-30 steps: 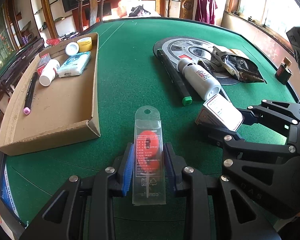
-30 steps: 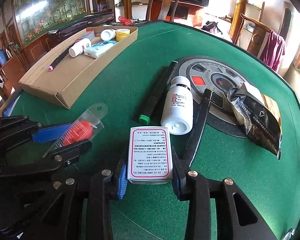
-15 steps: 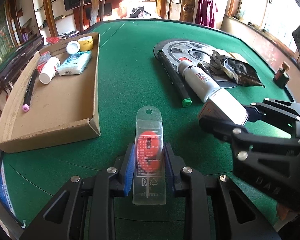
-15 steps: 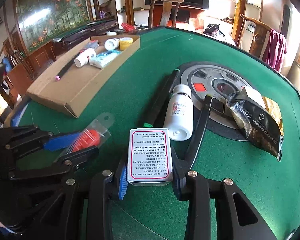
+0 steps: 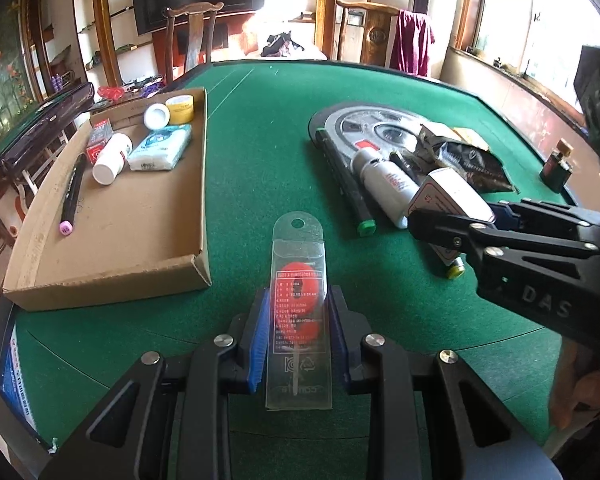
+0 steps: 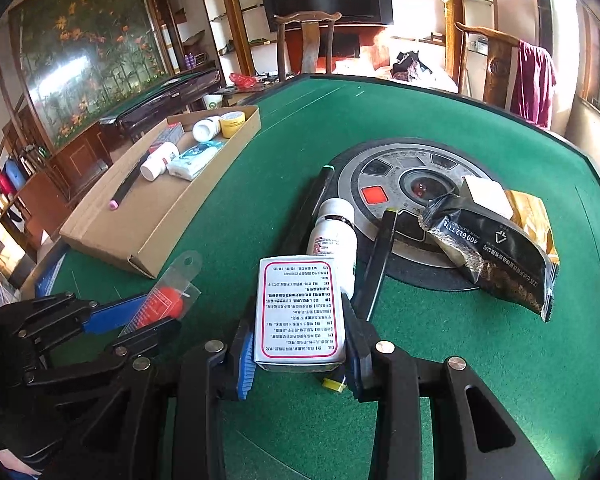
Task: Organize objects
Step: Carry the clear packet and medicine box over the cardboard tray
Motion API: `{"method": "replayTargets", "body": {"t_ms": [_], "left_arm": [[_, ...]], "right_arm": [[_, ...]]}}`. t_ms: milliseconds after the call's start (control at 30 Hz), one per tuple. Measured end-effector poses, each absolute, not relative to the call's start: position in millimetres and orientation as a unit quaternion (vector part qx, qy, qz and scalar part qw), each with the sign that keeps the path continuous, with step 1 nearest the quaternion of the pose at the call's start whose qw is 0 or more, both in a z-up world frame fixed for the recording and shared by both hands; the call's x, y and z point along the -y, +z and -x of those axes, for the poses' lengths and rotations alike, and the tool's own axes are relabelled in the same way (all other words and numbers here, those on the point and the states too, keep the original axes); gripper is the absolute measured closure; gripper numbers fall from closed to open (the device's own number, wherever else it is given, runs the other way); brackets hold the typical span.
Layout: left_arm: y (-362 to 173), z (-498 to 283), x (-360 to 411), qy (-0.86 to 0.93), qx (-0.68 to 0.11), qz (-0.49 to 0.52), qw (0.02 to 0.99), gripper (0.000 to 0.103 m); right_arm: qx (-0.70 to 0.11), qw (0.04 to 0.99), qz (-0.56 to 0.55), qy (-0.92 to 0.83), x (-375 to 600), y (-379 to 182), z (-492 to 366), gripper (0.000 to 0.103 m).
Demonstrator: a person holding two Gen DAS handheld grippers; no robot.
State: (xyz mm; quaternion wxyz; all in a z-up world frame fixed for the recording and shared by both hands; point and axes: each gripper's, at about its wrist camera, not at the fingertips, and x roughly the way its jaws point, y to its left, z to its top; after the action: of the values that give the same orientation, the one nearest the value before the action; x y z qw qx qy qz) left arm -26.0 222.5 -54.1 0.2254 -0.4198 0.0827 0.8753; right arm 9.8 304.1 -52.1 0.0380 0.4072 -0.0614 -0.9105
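Observation:
My left gripper point(image 5: 298, 332) is shut on a clear plastic packet with a red item inside point(image 5: 299, 304), held above the green felt table. My right gripper point(image 6: 300, 340) is shut on a white box with a red-bordered label point(image 6: 300, 310), also lifted; it shows in the left wrist view point(image 5: 448, 196). The left gripper and packet show in the right wrist view point(image 6: 160, 308). A shallow cardboard tray point(image 5: 140, 216) at the left holds a black marker point(image 5: 72, 192), white bottles, a tissue pack point(image 5: 162, 148) and yellow tape point(image 5: 180, 108).
On the felt right of centre lie a white bottle point(image 6: 334, 236), two black markers point(image 6: 376, 264), a dark snack bag point(image 6: 488, 256) and a round grey disc point(image 6: 400, 184). A small dark bottle point(image 5: 556, 168) stands near the right edge. Chairs stand behind the table.
Both grippers have risen with their objects. The right gripper has lifted the box higher above the bottle and markers, uncovering a yellow marker tip below it.

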Motion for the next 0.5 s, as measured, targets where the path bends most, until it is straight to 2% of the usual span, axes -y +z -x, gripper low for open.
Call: {"method": "replayTargets", "body": {"t_ms": [500], "left_arm": [[-8.2, 36.2, -165.5, 0.889, -0.011, 0.388, 0.242, 0.076]], "right_arm": [[0.122, 0.062, -0.397, -0.908, -308.0, -47.2, -6.7, 0.065]]}}
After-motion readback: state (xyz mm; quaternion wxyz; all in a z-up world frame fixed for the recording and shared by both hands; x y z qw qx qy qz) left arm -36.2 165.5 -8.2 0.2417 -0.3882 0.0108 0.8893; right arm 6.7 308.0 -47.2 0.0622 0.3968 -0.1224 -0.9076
